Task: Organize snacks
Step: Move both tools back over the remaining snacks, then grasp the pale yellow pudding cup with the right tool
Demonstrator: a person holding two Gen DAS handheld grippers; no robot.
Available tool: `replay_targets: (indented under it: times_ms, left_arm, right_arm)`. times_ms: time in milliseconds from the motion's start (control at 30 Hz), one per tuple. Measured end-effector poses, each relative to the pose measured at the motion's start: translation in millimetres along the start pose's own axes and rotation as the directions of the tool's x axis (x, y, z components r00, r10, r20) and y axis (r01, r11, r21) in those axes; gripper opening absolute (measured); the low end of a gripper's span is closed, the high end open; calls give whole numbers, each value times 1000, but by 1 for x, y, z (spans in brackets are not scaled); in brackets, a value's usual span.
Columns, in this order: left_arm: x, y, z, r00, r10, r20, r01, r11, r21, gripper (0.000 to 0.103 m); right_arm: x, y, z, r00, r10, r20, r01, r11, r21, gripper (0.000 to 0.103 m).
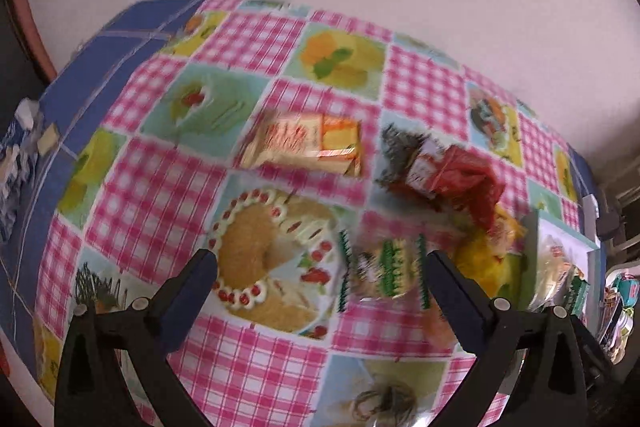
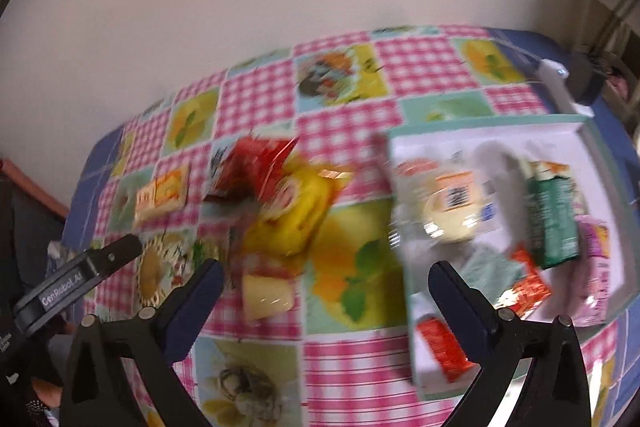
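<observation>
Across the middle of the left wrist view, loose snack packets (image 1: 304, 143) lie scattered on the checked tablecloth (image 1: 256, 359), awaiting sorting. At right in the right wrist view, the white tray (image 2: 484, 131) already collects several. Left gripper (image 1: 320, 263) and right gripper (image 2: 326, 273) both gape, empty, probably between picks.

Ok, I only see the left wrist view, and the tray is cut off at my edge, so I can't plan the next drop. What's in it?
Observer: Several packets, including a purple packet at the right end of the white tray.
Operator: Is the right gripper carrying anything?
Observer: No, the right gripper is open, with nothing between its fingers.
Operator: Any room left?
Observer: Yes, bare white floor shows along the tray's far side.
</observation>
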State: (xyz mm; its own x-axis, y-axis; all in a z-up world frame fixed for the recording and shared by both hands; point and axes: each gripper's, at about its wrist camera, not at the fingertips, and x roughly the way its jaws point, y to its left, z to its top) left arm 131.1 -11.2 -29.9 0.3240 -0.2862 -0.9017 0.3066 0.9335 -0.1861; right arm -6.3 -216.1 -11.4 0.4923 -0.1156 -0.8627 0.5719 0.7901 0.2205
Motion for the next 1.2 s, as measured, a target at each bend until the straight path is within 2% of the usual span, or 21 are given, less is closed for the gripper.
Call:
replay_targets:
  times_ms: [133,367,633,833,1000,1067,1167,1200]
  left_arm:
    - [18,7,-4,998,-2,-66,0,1000,-27,103]
    - [35,4,-5,995,-21,-99,18,999,-36,103]
    - [49,-19,2,989,-83,-122,85,996,9,103]
    - [68,-43,0,987,-57,-149,69,994,81,103]
    - [82,-50,-1,984,-45,-170,61,994,89,99]
    - [83,-53,-2,987,-15,-160,34,993,114,96]
    - [86,-60,0,989,18,-144,1,991,136,86]
    - [88,-64,1,990,32,-139,-12,989,146,79]
  right_arm:
    - [24,12,-8,998,6,-66,-7,1000,-12,103]
    - [56,18,-17,991,-1,-136,-1,1000,-18,102]
    - [74,24,-18,989,-32,-146,26,999,-44,96]
    - [83,23,-16,989,-47,-142,39,998,-58,90]
    - [81,19,-14,990,-48,-130,40,997,-60,82]
    - [78,19,-14,991,-45,-128,38,997,-61,74]
    - [77,20,-13,990,-52,-131,45,997,-61,61]
    - [78,21,-13,990,-49,-131,42,998,-57,59]
